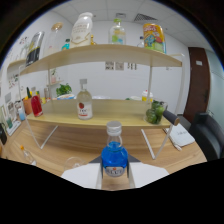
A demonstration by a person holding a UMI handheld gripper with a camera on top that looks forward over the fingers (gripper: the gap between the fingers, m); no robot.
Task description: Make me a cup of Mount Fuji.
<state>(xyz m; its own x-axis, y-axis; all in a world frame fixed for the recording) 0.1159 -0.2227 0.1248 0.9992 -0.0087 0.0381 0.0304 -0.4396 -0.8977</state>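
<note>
Since there's only the gripper view, all of this comes from it. The blue-liquid bottle [114, 156] stands upright at lower centre of the frame, long axis vertical, silver cap up, dead ahead on the tool's [115, 176] centreline. The lower part of the picture is black, so the fingertips are hidden; only pale shapes flank the bottle's base on both sides. Cannot tell whether the fingers are apart or pressing on it. The bottle lies between those shapes or just ahead of them, and I can't say if it touches them.

Beyond it, mid-frame, a two-tier wooden shelf [100, 118] sits on the worktop [60, 150]. On the lower tier there is a clear bottle with a red label [84, 105] left of centre, a red bottle [36, 105] far left and a green jar [154, 112] to the right. The top tier holds a white jug [82, 29], a clear bottle [117, 31] and a colourful can [154, 37]. A notebook [181, 135] lies at right.

Judgement: the blue bottle is probably the Mount Fuji ingredient. The approach is straight forward, no yaw needed, gripping across the body below the neck.
</note>
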